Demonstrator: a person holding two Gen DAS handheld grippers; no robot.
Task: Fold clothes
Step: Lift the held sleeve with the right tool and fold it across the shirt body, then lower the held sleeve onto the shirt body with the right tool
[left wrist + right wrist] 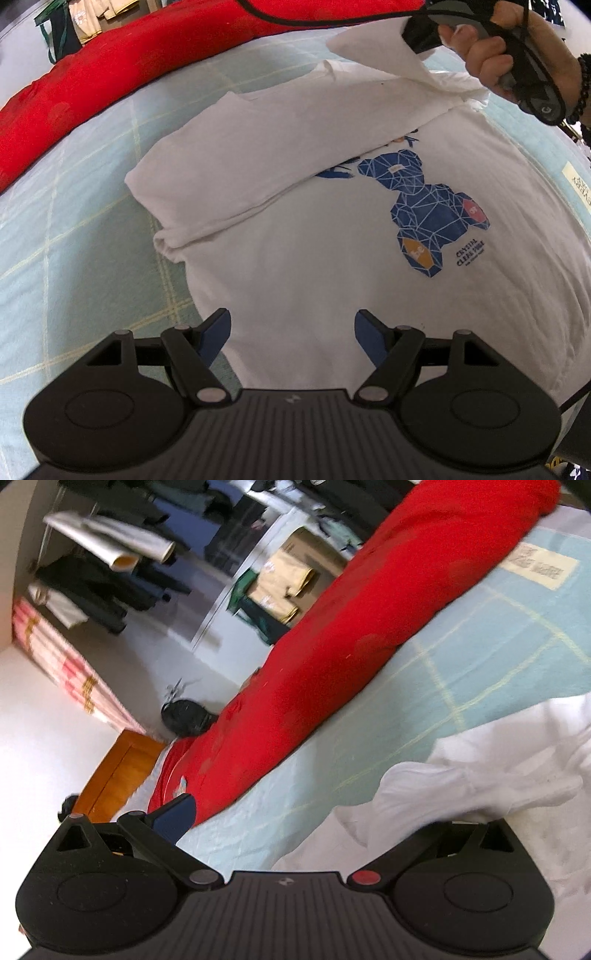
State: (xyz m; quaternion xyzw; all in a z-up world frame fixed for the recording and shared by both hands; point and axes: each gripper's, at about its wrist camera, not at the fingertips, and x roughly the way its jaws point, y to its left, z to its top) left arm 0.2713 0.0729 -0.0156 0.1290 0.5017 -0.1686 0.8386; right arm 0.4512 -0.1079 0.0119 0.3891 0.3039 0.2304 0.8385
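Observation:
A white T-shirt (314,229) with a blue bear print (424,199) lies on a pale checked bedsheet (74,229), its left side folded in over the chest. My left gripper (293,332) hangs open over the shirt's lower part, with nothing between its blue pads. At the top right a hand carries my right gripper (421,35), and a lifted flap of white fabric (376,51) hangs from its tip. In the right wrist view the right gripper (295,805) has its jaws spread wide. White shirt cloth (461,797) drapes over its right finger and hides it.
A long red quilt (110,74) (369,646) runs along the far edge of the bed. A printed label patch (535,566) sits on the sheet. Beyond the bed are a wooden cabinet (118,771), a cardboard box (291,583) and hanging dark clothes (110,583).

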